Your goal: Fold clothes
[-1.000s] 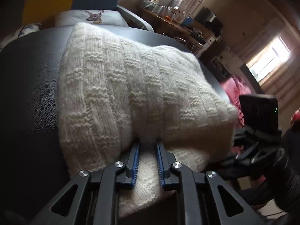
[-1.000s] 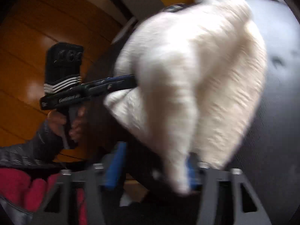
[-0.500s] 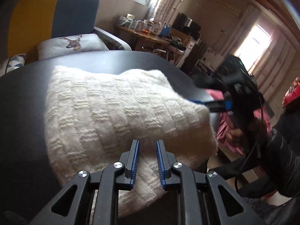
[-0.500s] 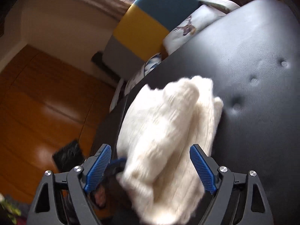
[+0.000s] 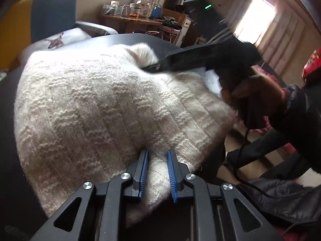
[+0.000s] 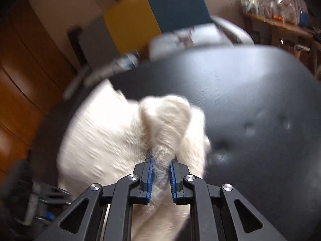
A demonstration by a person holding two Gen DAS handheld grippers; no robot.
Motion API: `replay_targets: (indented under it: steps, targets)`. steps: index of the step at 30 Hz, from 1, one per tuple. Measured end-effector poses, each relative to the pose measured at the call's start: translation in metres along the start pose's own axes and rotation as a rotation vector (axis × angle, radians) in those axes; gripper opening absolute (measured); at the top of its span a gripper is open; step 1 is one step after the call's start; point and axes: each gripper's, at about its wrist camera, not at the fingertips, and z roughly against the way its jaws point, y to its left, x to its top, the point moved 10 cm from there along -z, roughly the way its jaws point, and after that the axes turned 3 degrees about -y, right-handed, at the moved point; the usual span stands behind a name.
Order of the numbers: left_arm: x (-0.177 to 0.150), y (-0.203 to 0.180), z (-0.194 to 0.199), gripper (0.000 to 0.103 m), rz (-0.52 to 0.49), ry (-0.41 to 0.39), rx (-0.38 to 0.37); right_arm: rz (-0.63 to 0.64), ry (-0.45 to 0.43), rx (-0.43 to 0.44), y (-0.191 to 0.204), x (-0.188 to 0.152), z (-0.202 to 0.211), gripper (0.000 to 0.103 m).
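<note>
In the left wrist view, the left gripper (image 5: pixel 157 156) sits at the near edge, its blue-padded jaws drawn narrow and pinching a fold at the near hem of the white knitted sweater (image 5: pixel 96 108). The sweater lies bunched in a thick pile on a black padded surface (image 5: pixel 8 120), a leather-like top with button dimples rather than a counter; the knit spreads from the near hem up and away to the far edge of that surface. At the far right of the pile, the right gripper (image 5: pixel 158 66) reaches in from the right, its dark body blurred, with the person's hand (image 5: pixel 252 94) wrapped round the handle and a black puffy sleeve (image 5: pixel 301 108) behind it.

In the right wrist view, the right gripper (image 6: pixel 161 160) has just been closing, and its jaws now stand close together, clamped on a raised ridge of the sweater (image 6: pixel 112 138) that stands up between the pads. The rest of the knit spreads to the left of that ridge, blurred. To the right, the black padded surface (image 6: pixel 250 92) lies bare, showing its dimples.

Farther off, an armchair (image 6: pixel 156 14) with a yellow and blue back stands past the far edge, holding a pale cushion (image 5: pixel 60 40) printed with a deer. Beyond, at the far right, a wooden side table (image 5: pixel 132 19) carries jars and small clutter. Wooden floor (image 6: pixel 20 80) shows at the left of the right wrist view.
</note>
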Motion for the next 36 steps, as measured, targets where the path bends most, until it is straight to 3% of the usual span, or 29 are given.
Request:
replay_targets:
  steps: [5, 10, 17, 24, 26, 28, 32, 36]
  targets:
    - [0.009, -0.006, 0.012, 0.017, 0.038, 0.007, -0.039, -0.05, -0.051, 0.044, -0.011, 0.0, 0.007, 0.014]
    - [0.041, -0.025, 0.038, 0.019, 0.051, -0.111, -0.119, -0.005, -0.083, 0.074, -0.002, 0.012, 0.038, 0.017]
    - [0.043, -0.05, 0.011, 0.02, -0.012, -0.088, -0.115, 0.148, -0.101, 0.102, 0.041, 0.004, 0.085, 0.021]
    - [0.027, -0.07, -0.029, 0.02, -0.056, 0.007, -0.097, 0.265, 0.051, 0.215, 0.081, -0.038, 0.074, 0.02]
    - [0.021, -0.072, -0.039, 0.02, -0.05, 0.02, -0.103, 0.295, 0.149, 0.122, 0.068, -0.058, 0.054, 0.018]
    - [0.019, -0.073, -0.041, 0.02, -0.037, 0.013, -0.102, 0.312, 0.22, 0.039, 0.048, -0.077, 0.035, 0.012]
    - [0.011, -0.073, -0.021, 0.02, 0.024, -0.016, -0.117, 0.248, 0.166, 0.064, 0.039, -0.081, 0.035, 0.011]
    - [0.027, -0.034, 0.04, 0.028, 0.205, -0.159, -0.157, 0.211, 0.13, 0.073, 0.037, -0.081, 0.04, 0.012]
